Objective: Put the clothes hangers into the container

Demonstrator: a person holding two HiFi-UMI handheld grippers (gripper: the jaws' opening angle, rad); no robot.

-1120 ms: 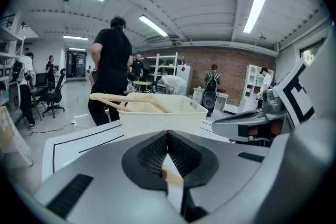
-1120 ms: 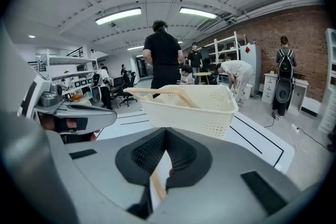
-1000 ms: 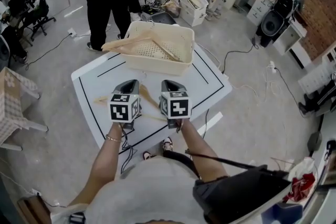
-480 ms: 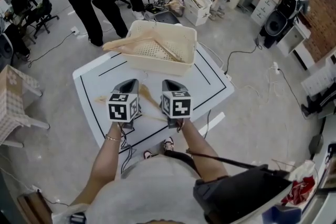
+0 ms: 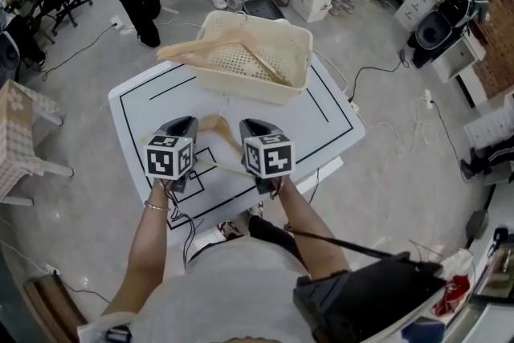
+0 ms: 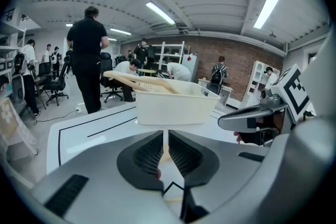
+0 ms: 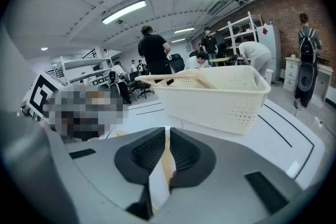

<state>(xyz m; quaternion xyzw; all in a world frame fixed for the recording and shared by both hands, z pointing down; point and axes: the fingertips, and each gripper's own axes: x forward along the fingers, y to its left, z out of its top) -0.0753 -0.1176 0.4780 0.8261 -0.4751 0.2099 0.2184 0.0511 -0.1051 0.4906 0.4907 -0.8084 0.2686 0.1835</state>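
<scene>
**Open up before you reach for the loose hanger**

The pale wooden clothes hanger [image 5: 218, 142] lies flat on the white bench with black border lines [image 5: 321, 120], near the front edge, between your two tools. Its arms spread towards each of them. The cream perforated plastic basket [image 5: 241, 84] sits at the far side of the bench, well apart from this hanger. It already holds other wooden hangers [image 5: 201, 52], one of them poking out over the left rim.

Your left hand-held gripper [image 5: 183, 123] is clenched with nothing in it. The hanger shows only as a pale sliver through the slit between the pads. Your right hand-held gripper [image 5: 250, 127] is clenched too, and I judge it empty as well, with the wood lying beyond its tips.

So the pick is not yet made. Spread the jaws first, while you are clear of the wood. Then come down over one arm of the hanger so both pads straddle it. Grip close to the middle, so it does not swing. Lift it high enough to clear the basket's near wall, and lay it along the hangers already inside.
</scene>
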